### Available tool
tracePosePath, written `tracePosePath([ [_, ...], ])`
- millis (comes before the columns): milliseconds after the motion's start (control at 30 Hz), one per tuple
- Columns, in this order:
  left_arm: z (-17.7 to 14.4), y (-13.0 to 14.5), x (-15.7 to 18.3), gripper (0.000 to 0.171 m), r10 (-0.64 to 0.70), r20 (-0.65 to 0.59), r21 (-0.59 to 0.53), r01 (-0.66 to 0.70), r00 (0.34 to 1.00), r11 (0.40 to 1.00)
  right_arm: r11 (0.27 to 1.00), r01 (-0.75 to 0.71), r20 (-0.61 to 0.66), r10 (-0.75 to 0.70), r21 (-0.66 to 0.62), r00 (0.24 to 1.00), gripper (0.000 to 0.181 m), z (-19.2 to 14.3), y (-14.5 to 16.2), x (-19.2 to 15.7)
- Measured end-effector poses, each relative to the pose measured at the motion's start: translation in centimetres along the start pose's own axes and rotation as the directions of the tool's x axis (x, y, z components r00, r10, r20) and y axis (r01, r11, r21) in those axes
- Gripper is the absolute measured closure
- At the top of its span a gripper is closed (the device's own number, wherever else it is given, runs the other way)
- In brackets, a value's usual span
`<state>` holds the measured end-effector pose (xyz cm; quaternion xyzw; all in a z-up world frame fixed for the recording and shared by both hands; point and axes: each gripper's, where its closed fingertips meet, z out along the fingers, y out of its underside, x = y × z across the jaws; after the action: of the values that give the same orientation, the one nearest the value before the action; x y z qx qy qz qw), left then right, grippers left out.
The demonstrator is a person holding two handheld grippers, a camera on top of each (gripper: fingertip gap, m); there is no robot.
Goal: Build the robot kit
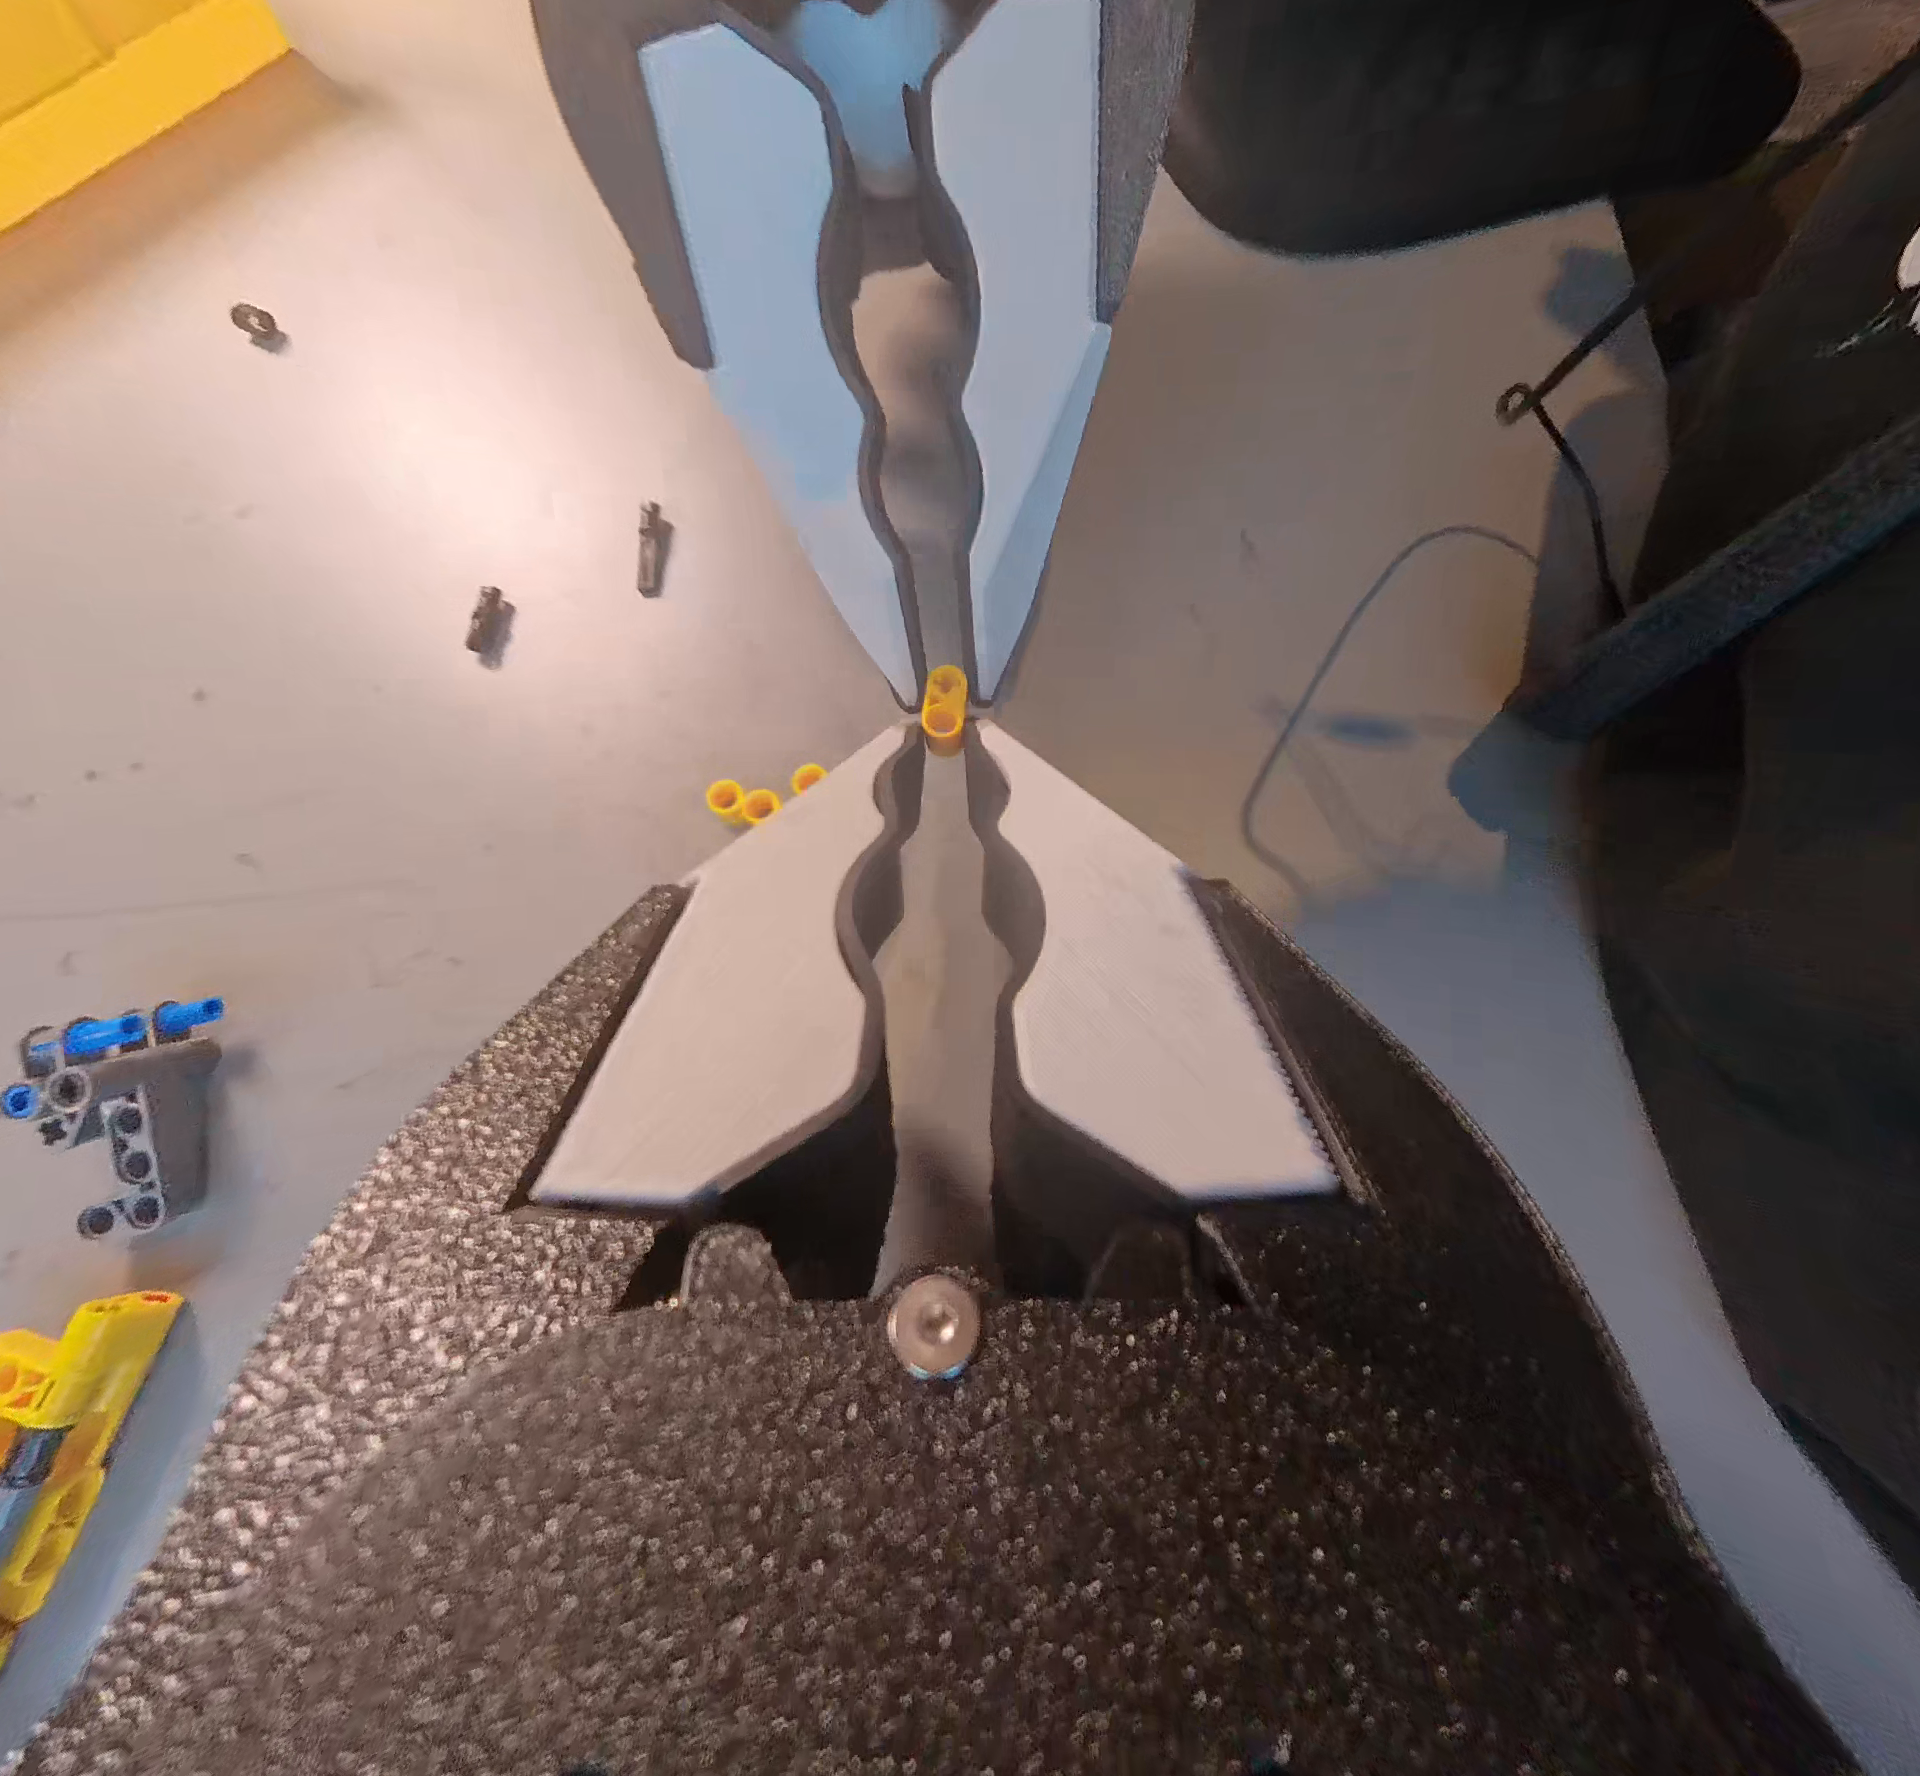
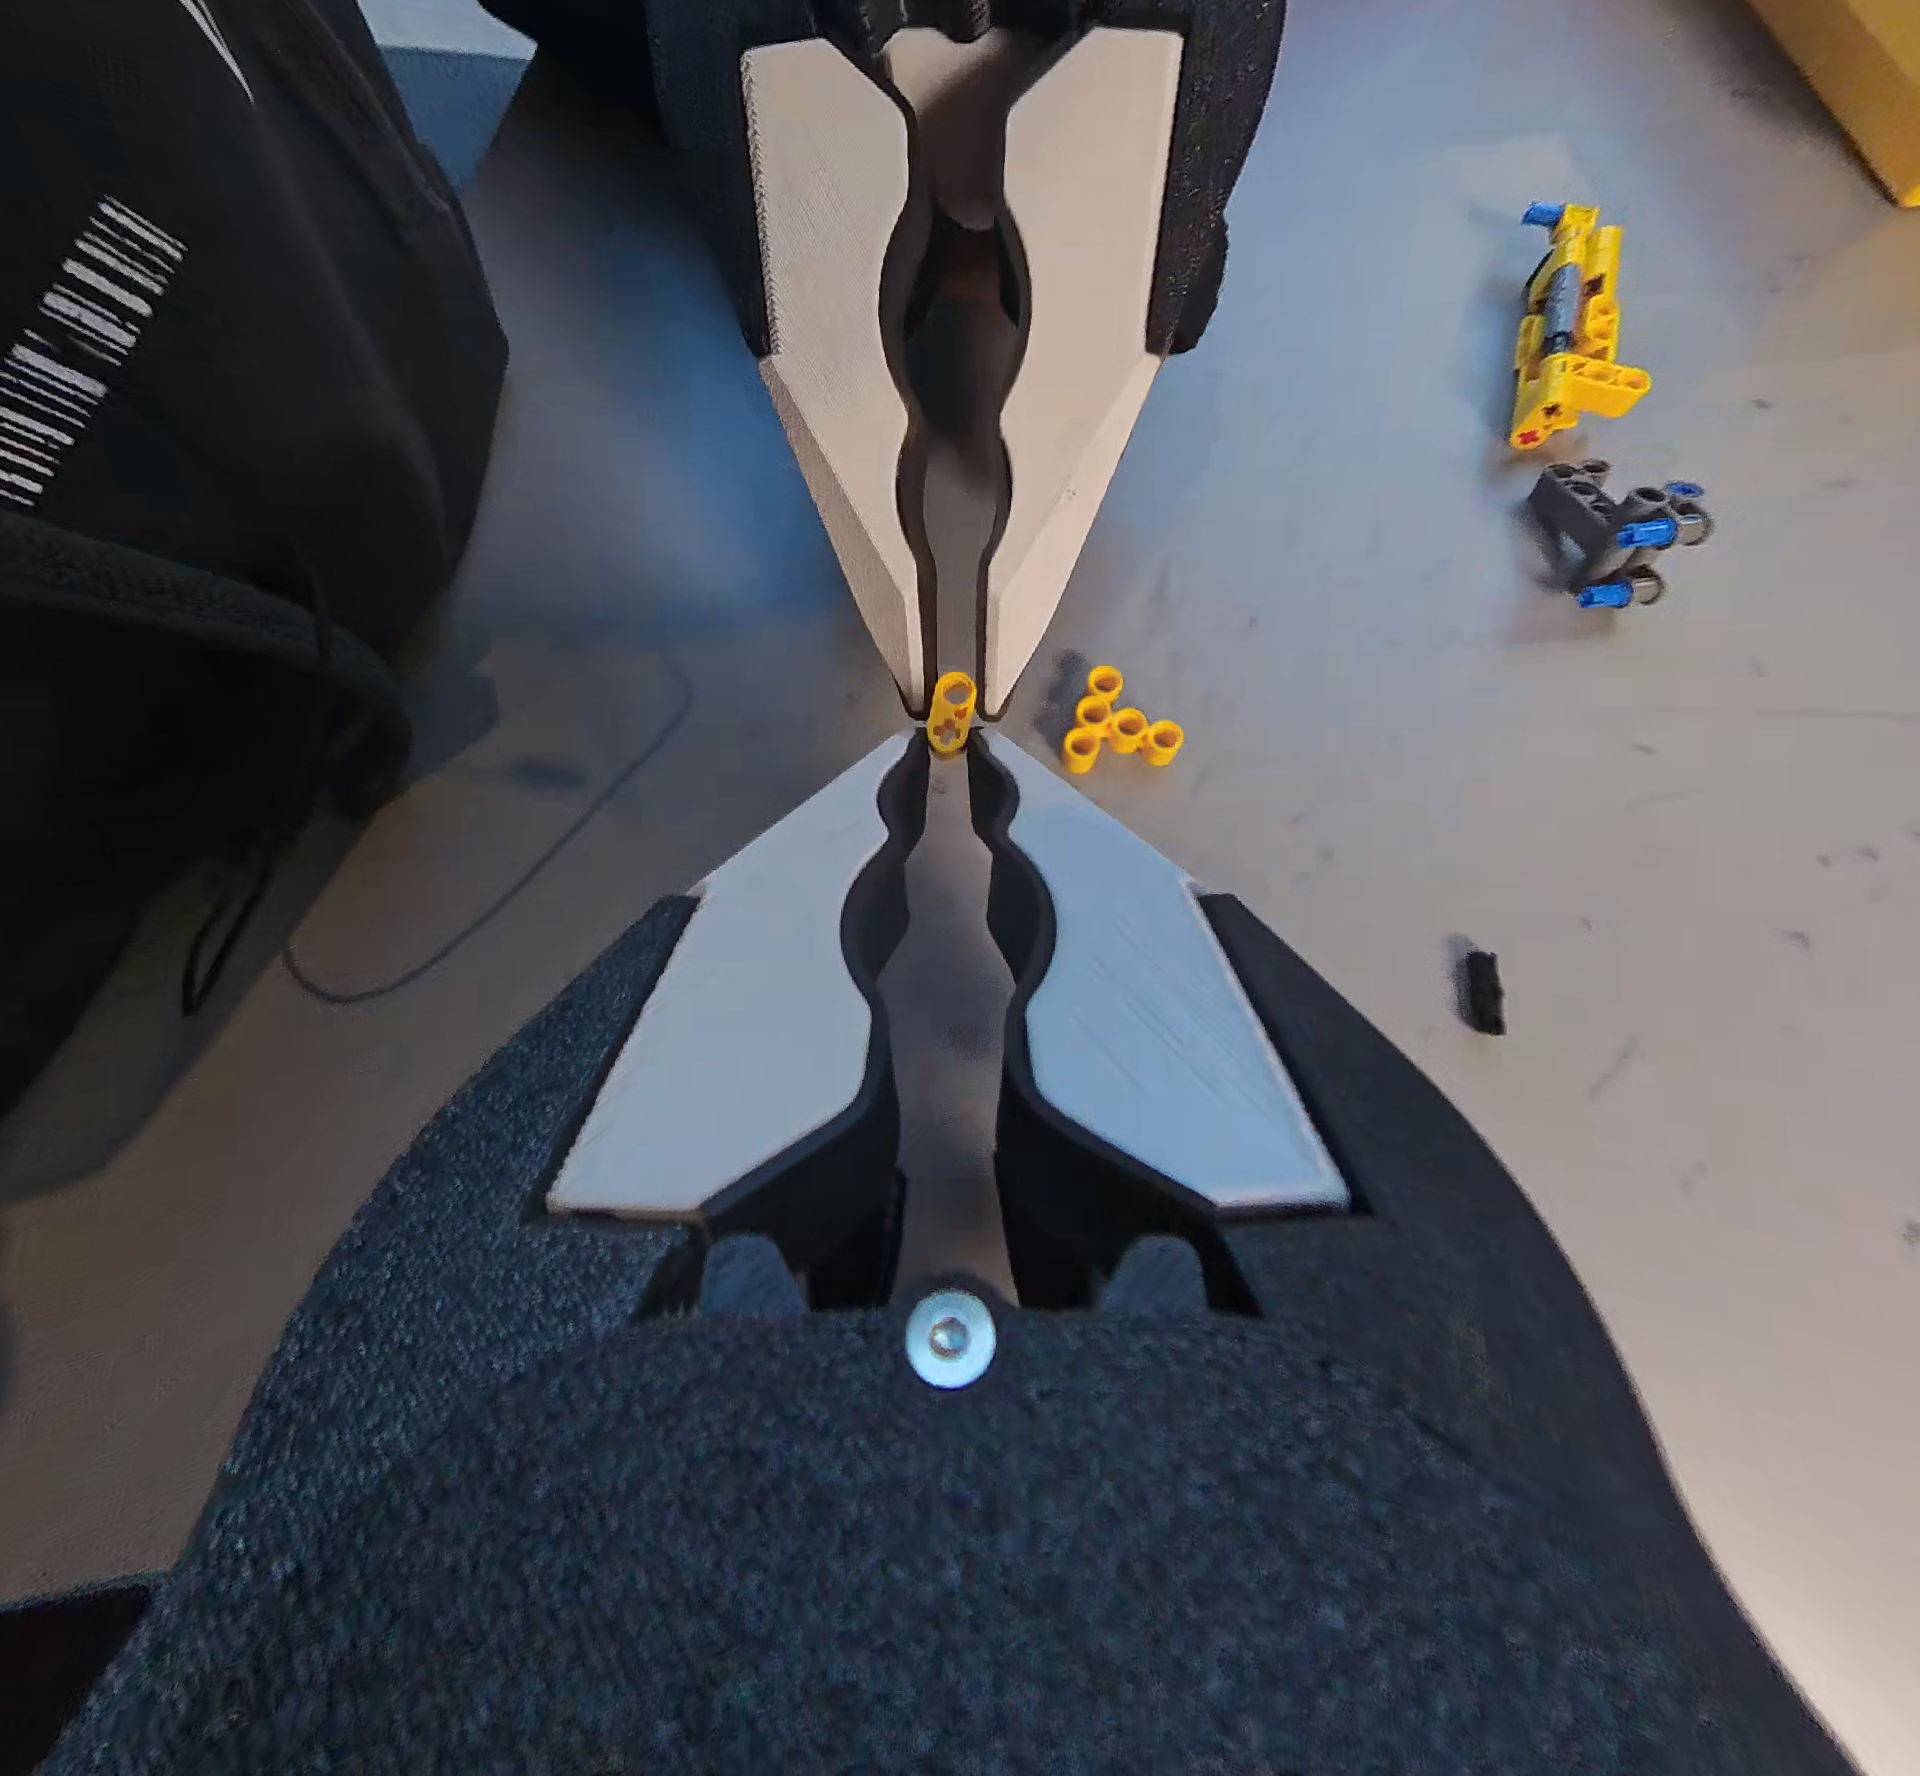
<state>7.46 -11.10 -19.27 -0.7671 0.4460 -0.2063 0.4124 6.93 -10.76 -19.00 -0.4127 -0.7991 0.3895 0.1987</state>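
Note:
A small yellow two-hole connector [image 1: 943, 710] is held above the grey table between two grippers that meet tip to tip. My left gripper [image 1: 943, 739] comes from below in its own view and is shut on the connector's near end. My right gripper [image 1: 948, 682] comes from above there and pinches the far end. In the right wrist view the right gripper [image 2: 951, 750] is at the bottom, the left gripper [image 2: 951, 687] at the top, and the connector [image 2: 951, 713] sits between them. A yellow multi-hole piece [image 2: 1122, 727] lies on the table just beside the tips.
A grey-and-blue assembly [image 2: 1616, 531] and a yellow assembly [image 2: 1569, 334] lie on the table. Black pins [image 1: 649, 547] [image 1: 488, 620], a black ring [image 1: 260, 324] and another black pin [image 2: 1481, 988] are scattered. A yellow box [image 1: 125, 12] stands at the edge. Black fabric [image 2: 208, 376] and a thin cable [image 1: 1299, 739] lie on the other side. My two grippers' fingertips are within a few centimetres of each other.

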Motion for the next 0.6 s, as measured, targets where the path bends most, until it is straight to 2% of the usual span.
tracePosePath([
  [267,1.2,1.7,0.6,0.166,0.055,-0.002,-0.123,-0.054,0.999,0.991,0.991,0.034,0.012,-0.032,-0.133,0.999,0.174,1.1,1.7,-0.6],
  [600,1.0,2.0,0.9,0.165,0.037,-0.026,-0.127,-0.04,0.999,0.991,0.986,0.038,-0.006,-0.04,-0.164,0.999,0.174,1.1,2.0,-0.6],
])
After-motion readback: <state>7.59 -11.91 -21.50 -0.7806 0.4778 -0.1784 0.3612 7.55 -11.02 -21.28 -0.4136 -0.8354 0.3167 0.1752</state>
